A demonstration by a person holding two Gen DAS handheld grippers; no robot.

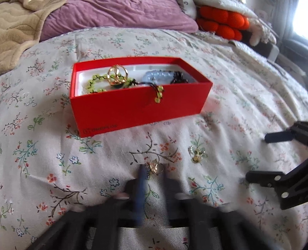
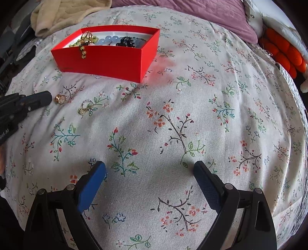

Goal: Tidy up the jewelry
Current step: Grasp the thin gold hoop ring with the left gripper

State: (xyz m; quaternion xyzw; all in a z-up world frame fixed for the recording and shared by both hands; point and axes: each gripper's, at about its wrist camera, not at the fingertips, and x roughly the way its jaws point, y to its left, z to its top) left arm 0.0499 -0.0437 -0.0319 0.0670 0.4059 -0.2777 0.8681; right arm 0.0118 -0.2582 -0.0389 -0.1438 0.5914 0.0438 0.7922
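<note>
An open red box point(image 1: 134, 107) lies on the floral bedspread and holds gold rings point(image 1: 117, 74), a green bead bracelet point(image 1: 96, 84), blue beads point(image 1: 157, 77) and a black piece point(image 1: 179, 78). A green bead strand hangs over its front wall. My left gripper point(image 1: 154, 171) is blurred, its fingers close around a gold ring point(image 1: 156, 167) lying on the bed. Another gold earring point(image 1: 196, 153) lies just right of it. My right gripper point(image 2: 150, 171) is open and empty over bare bedspread. The right wrist view also shows the box point(image 2: 107, 59), ring point(image 2: 60, 99) and earring point(image 2: 86, 107).
A purple pillow point(image 1: 115, 17) and beige blanket point(image 1: 17, 30) lie behind the box. An orange knitted item point(image 1: 223, 21) sits at the back right. The right gripper's fingers point(image 1: 269, 178) show at the right edge of the left wrist view.
</note>
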